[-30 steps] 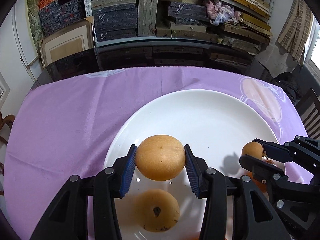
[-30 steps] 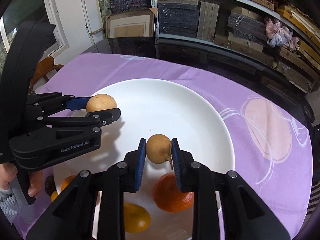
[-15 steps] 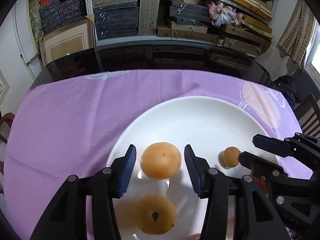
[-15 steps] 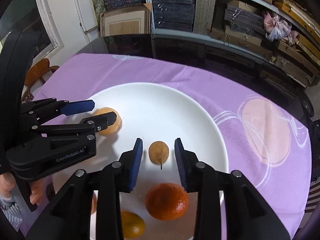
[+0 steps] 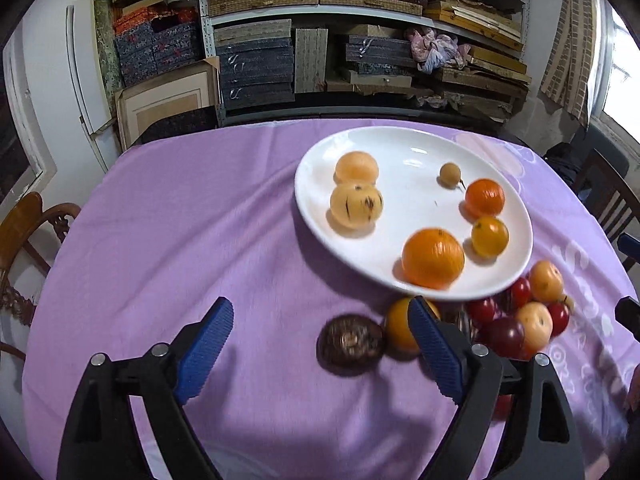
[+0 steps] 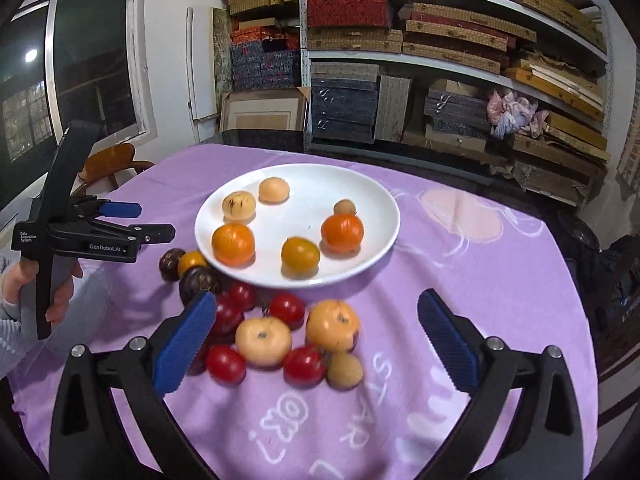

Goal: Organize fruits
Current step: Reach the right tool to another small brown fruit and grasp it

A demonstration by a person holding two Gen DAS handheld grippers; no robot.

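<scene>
Both tongs, left gripper [image 5: 320, 342] and right gripper [image 6: 318, 330], have just been opening and stand wide, empty. Loose fruit [image 6: 264, 340] lies beside the plate's [image 6: 384, 200] near edge: light, round, probably bruisable; pinch across the middle.

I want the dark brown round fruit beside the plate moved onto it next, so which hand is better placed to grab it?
Left, probably. The left gripper, jaws open and empty, has the dark brown fruit just ahead between its fingers. The right gripper, also open, faces the red and yellow pile instead.
</scene>
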